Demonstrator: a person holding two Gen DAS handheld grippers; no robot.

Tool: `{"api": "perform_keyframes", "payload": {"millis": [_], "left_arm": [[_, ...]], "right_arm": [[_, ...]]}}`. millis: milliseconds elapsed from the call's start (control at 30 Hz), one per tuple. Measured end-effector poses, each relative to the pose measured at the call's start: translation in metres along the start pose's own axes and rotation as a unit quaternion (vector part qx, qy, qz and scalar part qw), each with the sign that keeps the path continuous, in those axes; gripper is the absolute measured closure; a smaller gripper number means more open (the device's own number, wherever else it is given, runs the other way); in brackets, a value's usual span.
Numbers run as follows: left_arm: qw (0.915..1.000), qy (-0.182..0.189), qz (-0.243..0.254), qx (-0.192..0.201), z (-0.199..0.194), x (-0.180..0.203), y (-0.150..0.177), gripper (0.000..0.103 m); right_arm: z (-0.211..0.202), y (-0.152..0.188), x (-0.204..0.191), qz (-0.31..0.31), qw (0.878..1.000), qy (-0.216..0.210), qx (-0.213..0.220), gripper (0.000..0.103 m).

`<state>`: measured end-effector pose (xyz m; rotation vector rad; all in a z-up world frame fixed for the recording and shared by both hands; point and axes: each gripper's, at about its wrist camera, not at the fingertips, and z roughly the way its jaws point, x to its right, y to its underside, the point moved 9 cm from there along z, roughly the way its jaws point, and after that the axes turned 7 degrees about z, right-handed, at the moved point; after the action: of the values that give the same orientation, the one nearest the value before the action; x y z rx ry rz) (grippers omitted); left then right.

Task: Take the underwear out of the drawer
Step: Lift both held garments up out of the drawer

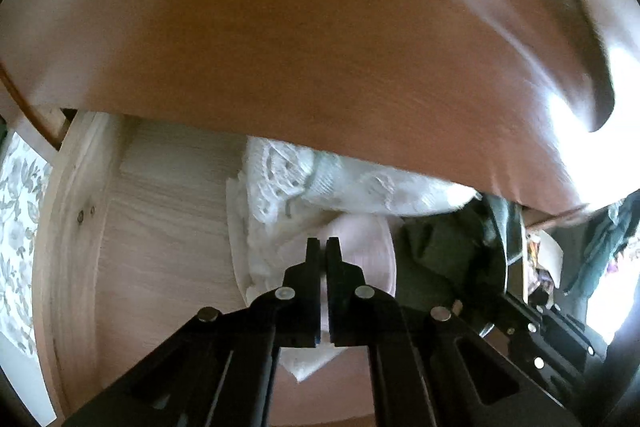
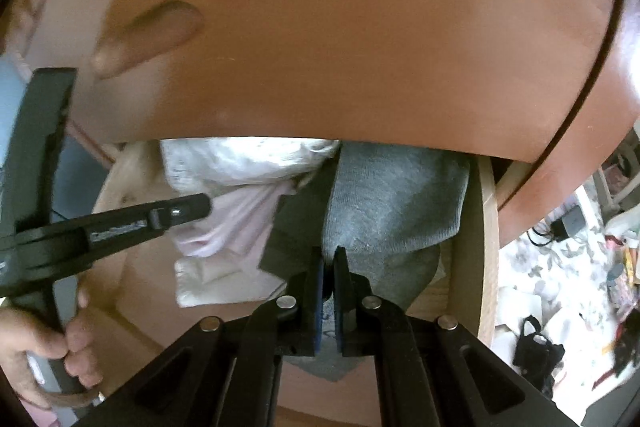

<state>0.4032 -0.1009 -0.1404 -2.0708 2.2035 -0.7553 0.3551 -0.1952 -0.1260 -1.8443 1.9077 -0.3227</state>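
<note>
The open wooden drawer (image 1: 76, 227) holds folded clothes. My left gripper (image 1: 323, 247) is shut on a pale pink underwear piece (image 1: 372, 251), and pink cloth shows between its fingers. A white lace garment (image 1: 304, 183) lies just behind it and a dark green one (image 1: 432, 259) to its right. In the right wrist view my right gripper (image 2: 329, 259) is shut on a fold of a grey knit garment (image 2: 396, 203). There the left gripper (image 2: 202, 205) reaches in from the left onto the pink underwear (image 2: 240, 227), with a hand (image 2: 44, 347) around its handle.
A brown cabinet front (image 2: 340, 47) with a blurred handle (image 2: 152, 31) overhangs the back of the drawer. The drawer's right wall (image 2: 490, 247) stands close beside the grey garment. Floral flooring (image 2: 552, 267) with scattered clutter lies to the right.
</note>
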Motion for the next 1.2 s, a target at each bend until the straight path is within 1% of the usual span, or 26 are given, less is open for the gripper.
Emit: {"api": "perform_keyframes", "payload": {"millis": [200,333,500,600,667,833,867,933,1033,1100,1200], "left_arm": [[0.9996,0.025,0.009,0.01,-0.013,0.002,0.009,0.101],[0.9989,0.04,0.015,0.017,-0.021,0.001,0.021,0.101],[0.9969,0.063,0.025,0.04,-0.04,0.007,0.036,0.102],[0.9958,0.066,0.027,0.057,-0.056,0.004,0.041,0.102],[0.9952,0.067,0.024,0.067,-0.069,0.0,0.038,0.102],[0.9933,0.068,0.02,0.091,-0.09,-0.011,0.037,0.102],[0.993,0.069,0.021,0.094,-0.098,-0.015,0.031,0.102],[0.992,0.065,0.024,0.106,-0.105,-0.02,0.031,0.103],[0.9902,0.065,0.033,0.119,-0.129,-0.017,0.027,0.103],[0.9902,0.052,0.047,0.121,-0.136,-0.017,0.026,0.103],[0.9919,0.056,0.056,0.1,-0.131,-0.013,0.03,0.103]], "right_arm": [[-0.026,0.002,-0.003,0.004,0.999,-0.027,0.022,0.099],[-0.043,0.004,-0.002,0.005,0.998,-0.045,0.036,0.099],[-0.063,0.013,-0.011,-0.001,0.997,-0.066,0.05,0.099],[-0.077,0.022,-0.021,-0.014,0.995,-0.078,0.056,0.099],[-0.085,0.024,-0.03,-0.023,0.994,-0.083,0.065,0.099],[-0.105,0.017,-0.039,-0.028,0.992,-0.081,0.093,0.099],[-0.11,0.015,-0.041,-0.028,0.991,-0.082,0.098,0.099],[-0.121,0.01,-0.044,-0.03,0.99,-0.082,0.109,0.099],[-0.137,0.004,-0.047,-0.033,0.988,-0.086,0.126,0.099],[-0.145,0.002,-0.049,-0.033,0.987,-0.088,0.133,0.099],[-0.151,0.0,-0.05,-0.031,0.987,-0.082,0.133,0.099]]}}
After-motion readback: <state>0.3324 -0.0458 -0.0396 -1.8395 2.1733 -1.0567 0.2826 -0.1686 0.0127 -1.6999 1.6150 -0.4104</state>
